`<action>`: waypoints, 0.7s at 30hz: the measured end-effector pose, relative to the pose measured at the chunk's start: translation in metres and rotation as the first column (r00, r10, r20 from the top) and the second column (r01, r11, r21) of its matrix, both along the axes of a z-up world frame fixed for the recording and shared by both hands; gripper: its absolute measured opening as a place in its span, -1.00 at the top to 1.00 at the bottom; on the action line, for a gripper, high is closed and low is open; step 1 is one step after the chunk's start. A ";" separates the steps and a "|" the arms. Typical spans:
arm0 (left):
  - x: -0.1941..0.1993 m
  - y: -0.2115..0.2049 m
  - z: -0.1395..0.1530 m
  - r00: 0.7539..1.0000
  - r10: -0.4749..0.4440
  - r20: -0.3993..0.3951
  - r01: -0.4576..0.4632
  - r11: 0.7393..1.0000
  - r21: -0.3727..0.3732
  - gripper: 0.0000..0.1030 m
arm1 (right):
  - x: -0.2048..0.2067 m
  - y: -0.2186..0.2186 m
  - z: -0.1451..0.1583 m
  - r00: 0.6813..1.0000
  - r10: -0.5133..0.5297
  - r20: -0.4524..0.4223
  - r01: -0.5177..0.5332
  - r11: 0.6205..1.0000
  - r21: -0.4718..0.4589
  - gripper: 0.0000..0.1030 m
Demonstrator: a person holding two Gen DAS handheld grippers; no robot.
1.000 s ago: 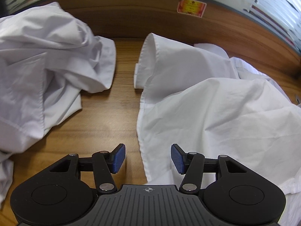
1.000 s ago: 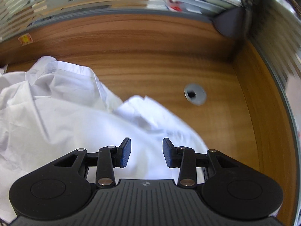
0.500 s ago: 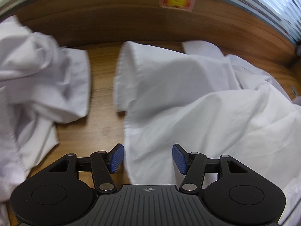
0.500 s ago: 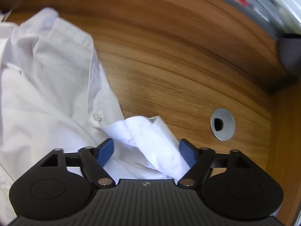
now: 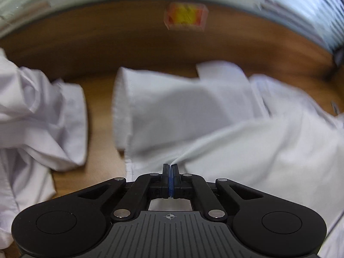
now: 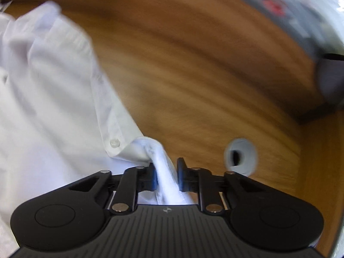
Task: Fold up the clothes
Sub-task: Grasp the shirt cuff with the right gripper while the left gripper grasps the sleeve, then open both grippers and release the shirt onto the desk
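A white button-up shirt (image 5: pixel 247 146) lies crumpled on the wooden table (image 5: pixel 101 150), one sleeve opening (image 5: pixel 122 111) facing left. My left gripper (image 5: pixel 171 167) is shut on a pinch of the shirt's fabric near its left hem. In the right wrist view the same shirt (image 6: pixel 49 111) fills the left side, with a button (image 6: pixel 114 143) on its placket. My right gripper (image 6: pixel 166 167) is closing, and a bunched strip of the shirt's edge is squeezed between its pads.
A second white garment (image 5: pixel 38 118) lies heaped at the left. A raised wooden back panel carries an orange and yellow sticker (image 5: pixel 186 16). A grey cable grommet (image 6: pixel 240 157) sits in the table right of my right gripper. A dark grey object (image 6: pixel 331 79) occupies the far right corner.
Both grippers have gone from open to closed on the shirt. The left one slid right over the hem. The right one dropped down and rolled onto the front edge.
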State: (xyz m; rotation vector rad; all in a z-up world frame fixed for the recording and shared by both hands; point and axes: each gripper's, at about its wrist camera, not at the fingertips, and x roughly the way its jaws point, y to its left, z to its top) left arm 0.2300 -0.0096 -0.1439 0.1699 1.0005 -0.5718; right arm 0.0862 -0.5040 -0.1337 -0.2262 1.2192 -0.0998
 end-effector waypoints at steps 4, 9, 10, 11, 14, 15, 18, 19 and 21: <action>0.022 0.000 0.022 0.998 0.065 0.019 -0.064 0.995 -0.071 0.96 | -0.006 -0.019 0.024 0.993 -0.073 0.089 0.077 0.996 -0.049 0.79; 0.047 -0.010 0.046 0.985 0.150 0.082 -0.141 0.984 -0.110 0.96 | -0.014 -0.043 0.049 0.951 -0.214 0.224 0.241 0.965 -0.102 0.82; 0.055 -0.007 0.049 0.982 0.179 0.066 -0.169 0.976 -0.138 0.96 | -0.015 -0.049 0.052 0.940 -0.245 0.239 0.274 0.957 -0.096 0.82; 0.062 -0.005 0.052 0.978 0.204 0.050 -0.194 0.968 -0.160 0.96 | -0.016 -0.055 0.053 0.932 -0.270 0.240 0.297 0.952 -0.081 0.81; 0.073 -0.007 0.055 0.978 0.206 0.010 -0.201 0.964 -0.174 0.96 | -0.020 -0.062 0.051 0.917 -0.311 0.250 0.338 0.938 -0.074 0.48; 0.073 -0.009 0.056 0.980 0.197 0.008 -0.193 0.967 -0.165 0.96 | -0.021 -0.062 0.049 0.915 -0.317 0.248 0.347 0.934 -0.089 0.32; 0.066 -0.008 0.055 0.985 0.175 -0.004 -0.174 0.975 -0.140 0.94 | -0.022 -0.060 0.049 0.915 -0.324 0.241 0.352 0.933 -0.081 0.05; 0.063 -0.006 0.054 0.985 0.170 -0.012 -0.171 0.976 -0.133 0.94 | -0.024 -0.060 0.050 0.916 -0.327 0.235 0.350 0.934 -0.066 0.05; 0.053 0.000 0.051 0.987 0.159 -0.035 -0.162 0.979 -0.121 0.93 | -0.030 -0.057 0.056 0.918 -0.326 0.226 0.343 0.938 -0.041 0.04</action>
